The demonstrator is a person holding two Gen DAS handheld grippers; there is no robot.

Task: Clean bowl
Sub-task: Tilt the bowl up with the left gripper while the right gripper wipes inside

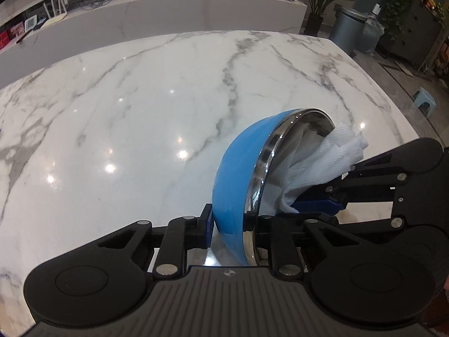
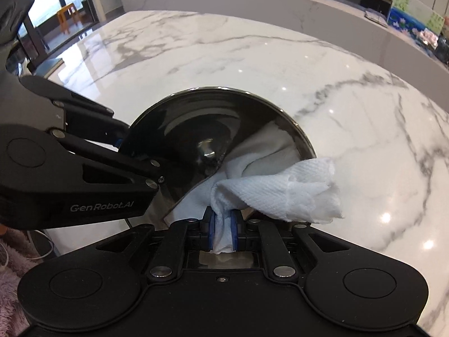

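left wrist view: the left gripper (image 1: 230, 227) has its jaws nearly closed across the wall of the bowl (image 1: 238, 168), one blue pad on the blue outside, the other hidden behind the shiny rim on the inside. the bowl is held up on edge above the marble table (image 1: 140, 112), its open side turned to the right. that tilt looks chosen so the steel inside faces the other hand. a white paper towel (image 1: 331, 157) is bunched against the inside near the rim, with the right gripper (image 1: 322, 207) reaching in from the right edge. pinching only the wall leaves the whole inside free for wiping.

right wrist view: the right gripper (image 2: 223, 233) has its jaws almost closed, the blue pads squeezing a twisted neck of the paper towel (image 2: 280, 188) between them. the loose wad fans out ahead of the fingers, so soft paper rather than hard plastic meets the metal. the bowl (image 2: 202, 129) faces this camera, dark and mirror-like, and part of the towel lies against its lower right inside, spilling over the rim. the left gripper (image 2: 120, 143) comes in from the left and grips the rim there, steadying the bowl against the push of the wipe. the table (image 2: 350, 98) below is bare near the bowl. i judge the wiping is under way, with much of the inside not yet covered by the towel.
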